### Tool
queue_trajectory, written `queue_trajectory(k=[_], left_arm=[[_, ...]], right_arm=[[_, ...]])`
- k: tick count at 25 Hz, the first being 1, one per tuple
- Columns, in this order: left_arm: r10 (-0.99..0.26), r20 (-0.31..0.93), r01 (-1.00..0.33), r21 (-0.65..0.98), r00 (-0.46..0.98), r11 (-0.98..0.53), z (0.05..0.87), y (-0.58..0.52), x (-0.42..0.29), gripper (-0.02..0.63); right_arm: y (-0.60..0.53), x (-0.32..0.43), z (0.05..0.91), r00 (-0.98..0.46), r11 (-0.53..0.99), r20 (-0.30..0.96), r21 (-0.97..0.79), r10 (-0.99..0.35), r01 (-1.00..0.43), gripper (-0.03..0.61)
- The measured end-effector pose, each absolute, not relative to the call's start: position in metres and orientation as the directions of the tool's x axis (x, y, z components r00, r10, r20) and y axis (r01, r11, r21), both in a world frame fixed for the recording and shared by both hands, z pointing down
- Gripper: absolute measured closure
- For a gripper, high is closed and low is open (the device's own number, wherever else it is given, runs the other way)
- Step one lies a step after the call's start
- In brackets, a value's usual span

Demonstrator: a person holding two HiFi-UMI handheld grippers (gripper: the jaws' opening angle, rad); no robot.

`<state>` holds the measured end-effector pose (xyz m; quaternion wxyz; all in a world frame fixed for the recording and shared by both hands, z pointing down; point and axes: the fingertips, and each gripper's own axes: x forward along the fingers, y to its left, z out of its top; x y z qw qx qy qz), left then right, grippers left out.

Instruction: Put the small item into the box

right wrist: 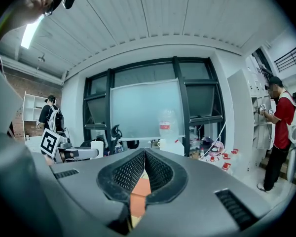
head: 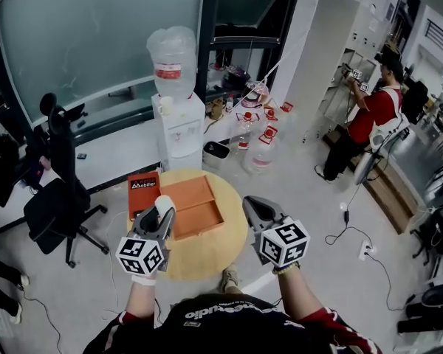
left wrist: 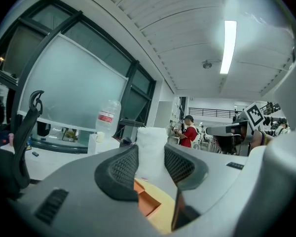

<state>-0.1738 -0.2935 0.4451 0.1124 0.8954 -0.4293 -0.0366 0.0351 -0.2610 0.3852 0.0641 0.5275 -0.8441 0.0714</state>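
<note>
Left gripper [head: 162, 212]: raised over the desk's [head: 229, 236] near-left part, pointing far; jaws clamp the small item.
Small item [left wrist: 152, 147]: white, upright between the left jaws, just left of the box.
Right gripper [head: 251, 203]: hovers at the desk's right edge; jaws closed together, nothing between.
Box [head: 199, 201]: orange, open, between both grippers.

- Small white item [left wrist: 150, 136], above the round table [head: 207, 260]: soft, fuzzy, like cloth or foam.
- Round table: pale wood, smooth, matt.
- Box [head: 196, 206] on the table: orange, matt, cardboard-like.
- Left gripper [left wrist: 150, 151]: black dotted rubbery pads [left wrist: 122, 168], grey matt plastic shell.
</note>
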Motion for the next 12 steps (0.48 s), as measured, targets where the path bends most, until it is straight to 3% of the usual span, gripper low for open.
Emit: queue_trajectory(k=[12], left_arm=[[-0.767,0.059,-0.764,0.173,0.639,-0.622,0.443,-0.313,-0.163,0.443]], right_arm=[[-0.287,0.049,0.387,-0.440,0.435,0.166,-0.067,-0.883,-0.898,0.551]])
